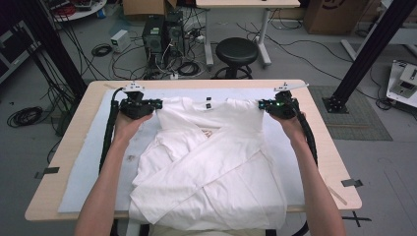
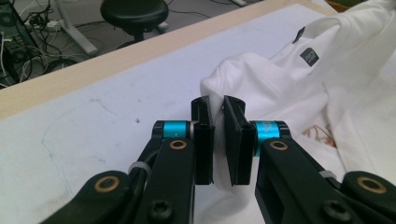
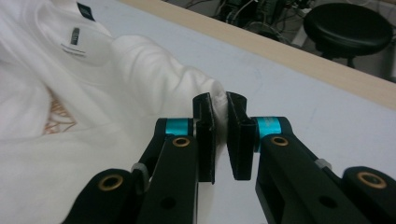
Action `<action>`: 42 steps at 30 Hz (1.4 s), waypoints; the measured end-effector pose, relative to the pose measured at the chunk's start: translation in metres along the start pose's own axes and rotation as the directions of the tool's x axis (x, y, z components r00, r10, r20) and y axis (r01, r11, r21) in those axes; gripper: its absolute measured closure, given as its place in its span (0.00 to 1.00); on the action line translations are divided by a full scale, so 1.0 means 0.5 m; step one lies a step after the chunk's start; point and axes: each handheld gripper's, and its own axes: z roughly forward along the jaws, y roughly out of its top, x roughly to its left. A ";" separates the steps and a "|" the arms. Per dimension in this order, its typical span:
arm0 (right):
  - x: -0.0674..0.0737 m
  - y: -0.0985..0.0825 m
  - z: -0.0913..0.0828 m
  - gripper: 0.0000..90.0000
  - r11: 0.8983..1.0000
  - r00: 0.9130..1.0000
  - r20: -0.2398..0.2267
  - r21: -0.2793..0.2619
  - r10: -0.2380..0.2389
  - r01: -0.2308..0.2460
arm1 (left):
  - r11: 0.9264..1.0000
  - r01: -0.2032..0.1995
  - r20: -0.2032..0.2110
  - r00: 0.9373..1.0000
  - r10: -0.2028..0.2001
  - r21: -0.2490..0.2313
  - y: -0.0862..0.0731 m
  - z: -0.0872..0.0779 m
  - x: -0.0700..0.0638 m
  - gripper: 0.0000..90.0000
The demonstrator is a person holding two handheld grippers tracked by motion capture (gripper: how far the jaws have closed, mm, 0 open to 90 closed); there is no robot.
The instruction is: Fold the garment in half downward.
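Note:
A white T-shirt (image 1: 211,162) lies folded on the pale mat, sleeves crossed over its front, collar labels (image 1: 208,102) toward the far edge. At its far left shoulder my left gripper (image 1: 156,104) is shut on a fold of the shirt (image 2: 243,79); in the left gripper view white cloth fills the narrow gap between the jaws (image 2: 218,140). My right gripper (image 1: 262,104) is shut on the far right shoulder, and the right gripper view shows the cloth (image 3: 154,70) pinched between its jaws (image 3: 220,137). An orange print (image 3: 58,114) shows on the shirt's front.
The pale mat (image 1: 93,162) covers a wooden table (image 1: 69,142); its far edge runs just beyond both grippers. The shirt's hem hangs over the near edge. A black stool (image 1: 236,51), computer towers (image 1: 162,34) and cables stand on the floor behind.

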 end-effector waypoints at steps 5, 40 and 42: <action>0.015 -0.042 -0.023 0.93 1.000 1.000 -0.021 -0.005 0.002 -0.002 | 0.999 -0.028 0.024 0.999 0.027 0.022 -0.038 -0.024 -0.022 0.92; 0.152 -0.258 -0.154 0.93 0.999 0.985 -0.168 -0.003 -0.047 0.047 | 0.995 -0.091 0.166 0.983 0.084 0.034 -0.213 -0.157 -0.138 0.92; 0.161 -0.270 -0.166 0.93 0.999 0.983 -0.182 -0.002 -0.039 0.039 | 0.995 -0.086 0.182 0.980 0.077 0.041 -0.229 -0.164 -0.143 0.92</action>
